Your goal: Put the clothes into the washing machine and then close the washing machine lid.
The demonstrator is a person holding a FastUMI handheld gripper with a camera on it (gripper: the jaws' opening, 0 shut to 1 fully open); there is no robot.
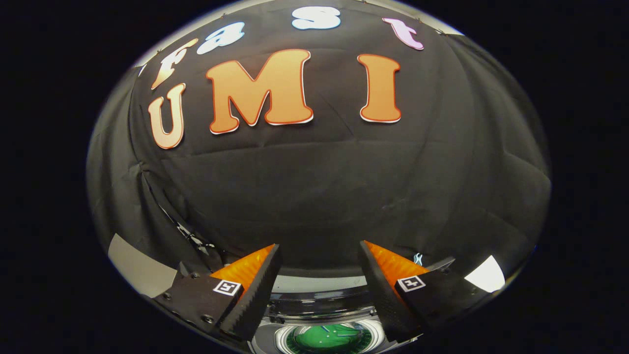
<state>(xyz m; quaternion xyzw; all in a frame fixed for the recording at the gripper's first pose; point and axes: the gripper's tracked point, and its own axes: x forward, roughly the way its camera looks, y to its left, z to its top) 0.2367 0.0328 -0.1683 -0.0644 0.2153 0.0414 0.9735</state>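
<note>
both jaws of the gripper (319,275) apart above the washing machine (324,300)

Washer mostly out of your sight
Below your tool (319,268), the washing machine (324,314) is cut off; its green contents (330,339) are unclear.

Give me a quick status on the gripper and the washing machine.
Gripper open, fingers apart, holding nothing. Washing machine just below the fingers, round opening showing something green inside. Lid state not visible. Nothing in the way.
</note>
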